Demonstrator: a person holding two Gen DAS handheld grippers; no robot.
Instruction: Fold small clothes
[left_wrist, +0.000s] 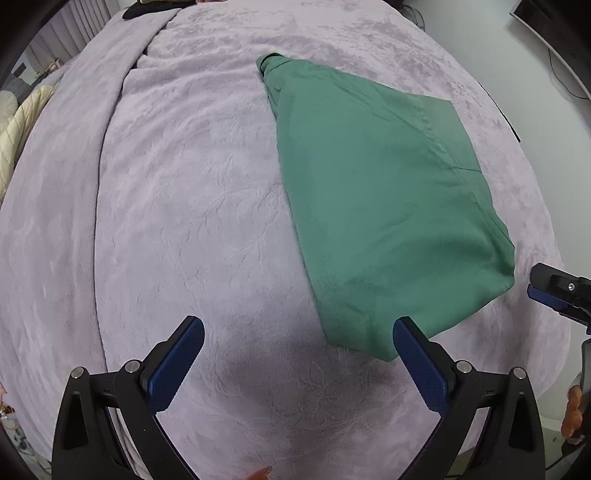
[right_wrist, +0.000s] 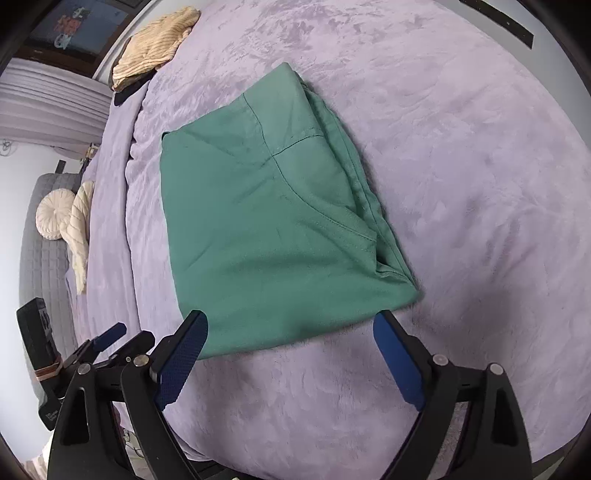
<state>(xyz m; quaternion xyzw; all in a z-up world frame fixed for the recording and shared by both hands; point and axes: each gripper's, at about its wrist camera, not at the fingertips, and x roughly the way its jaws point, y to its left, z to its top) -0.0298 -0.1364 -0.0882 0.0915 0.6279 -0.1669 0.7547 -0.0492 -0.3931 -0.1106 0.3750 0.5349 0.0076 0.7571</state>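
Note:
A green garment lies folded into a rough rectangle on the lilac blanket; it also shows in the right wrist view. My left gripper is open and empty, hovering just off the garment's near left corner. My right gripper is open and empty, its jaws standing wide at the garment's near edge. The right gripper also shows at the right edge of the left wrist view, and the left gripper at the lower left of the right wrist view.
The lilac blanket covers the whole bed. A cream knitted garment lies at the far corner. A grey sofa with a cream round cushion stands beyond the bed's left edge.

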